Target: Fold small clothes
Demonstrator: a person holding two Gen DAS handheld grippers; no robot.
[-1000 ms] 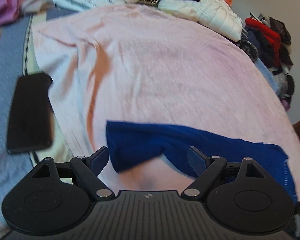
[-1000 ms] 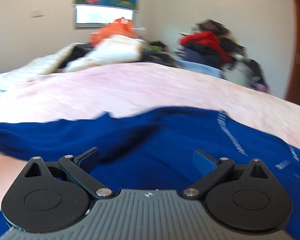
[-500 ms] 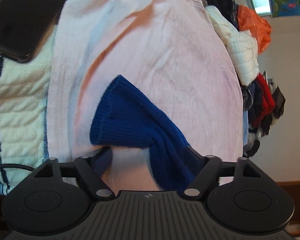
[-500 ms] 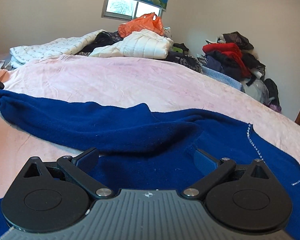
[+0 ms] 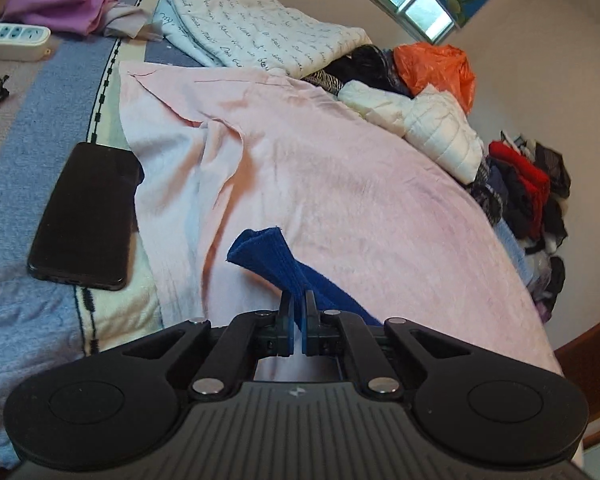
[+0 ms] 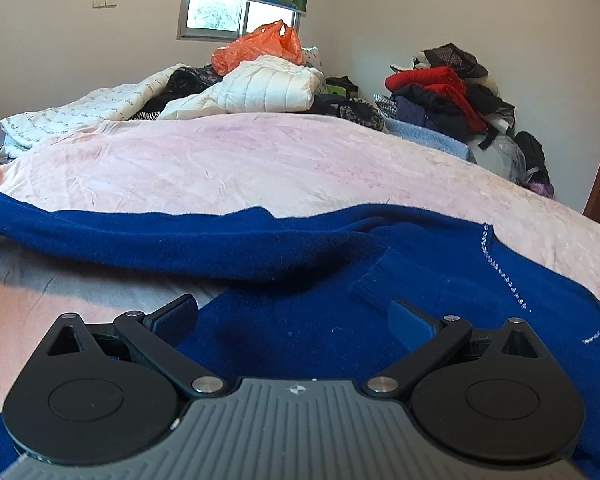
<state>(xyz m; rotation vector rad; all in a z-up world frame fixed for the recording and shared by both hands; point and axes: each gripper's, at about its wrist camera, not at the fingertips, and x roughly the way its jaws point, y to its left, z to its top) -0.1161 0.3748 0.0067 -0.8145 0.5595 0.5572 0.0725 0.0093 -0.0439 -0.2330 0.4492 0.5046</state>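
In the left wrist view, the ribbed cuff of a blue sweater (image 5: 272,256) is seen pinched between the fingers of the left gripper (image 5: 299,312), whose jaws have just been closing on the sleeve, near the left edge of the pink blanket (image 5: 340,184); a black phone (image 5: 86,210) lies just beside that edge. In the right wrist view, the sweater's body is spread across the blanket's near edge under the right gripper (image 6: 296,316), its fingers held wide apart and empty. The sleeve fold appears to be in hand; next, the cuff would need carrying across the body. An orange bag (image 6: 260,46) is seen at the far edge, contents hidden.
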